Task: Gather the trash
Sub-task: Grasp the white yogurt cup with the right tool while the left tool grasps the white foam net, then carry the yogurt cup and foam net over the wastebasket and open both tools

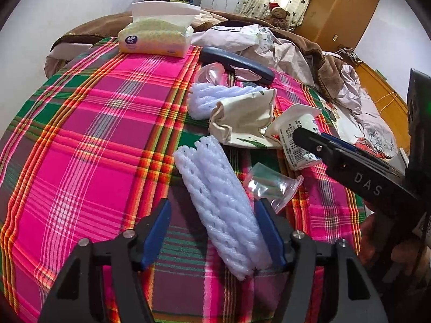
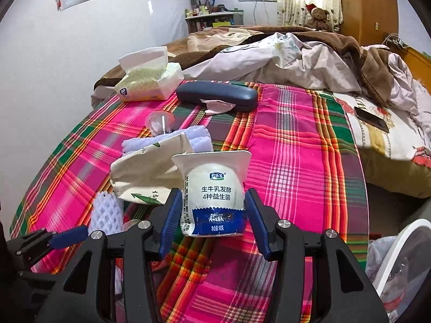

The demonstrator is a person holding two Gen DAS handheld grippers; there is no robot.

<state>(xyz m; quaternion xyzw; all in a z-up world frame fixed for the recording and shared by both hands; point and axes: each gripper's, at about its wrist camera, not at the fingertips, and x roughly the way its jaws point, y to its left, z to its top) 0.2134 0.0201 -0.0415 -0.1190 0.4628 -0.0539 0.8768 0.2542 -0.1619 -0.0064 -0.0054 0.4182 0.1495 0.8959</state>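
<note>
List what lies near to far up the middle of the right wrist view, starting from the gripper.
right gripper → yogurt pouch → glasses case → rumpled bedding → teddy bear
</note>
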